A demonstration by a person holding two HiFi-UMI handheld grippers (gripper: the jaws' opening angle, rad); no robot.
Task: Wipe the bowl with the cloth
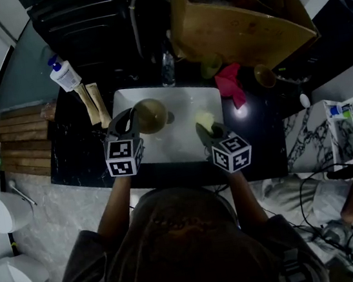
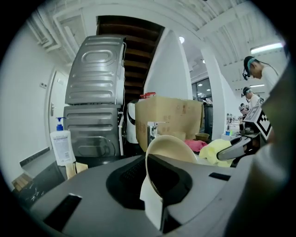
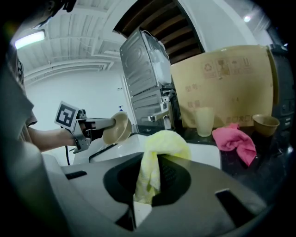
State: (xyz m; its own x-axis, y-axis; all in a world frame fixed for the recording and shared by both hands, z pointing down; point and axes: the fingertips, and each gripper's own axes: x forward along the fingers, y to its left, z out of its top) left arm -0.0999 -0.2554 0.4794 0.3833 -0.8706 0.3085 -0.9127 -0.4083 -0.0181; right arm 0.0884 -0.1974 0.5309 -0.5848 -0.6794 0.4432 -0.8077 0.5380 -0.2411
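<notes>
We've got the tan round bowl (image 1: 151, 116) up over the white rectangular sink (image 1: 187, 148), clamped by its rim in the left gripper (image 2: 155, 196), whose jaws are closed on the edge. From the head view we look partly into its mouth, so it seems tipped up rather than lying flat. Over on the other side, the right gripper (image 3: 141, 203) is clenched on the crumpled yellow cloth (image 3: 159, 152), which bunches up out of the jaws.

Here's the relation that matters: bowl to the left, cloth to the right, both above the sink, near each other but not touching. There's a clear gap between them. The cloth hand is the one to travel, we reckon, sweeping leftward into the bowl's hollow while the left one holds steady. No wiping contact yet, as we read it.

A pink rag (image 3: 236, 139) sits off on the dark counter, well apart.
</notes>
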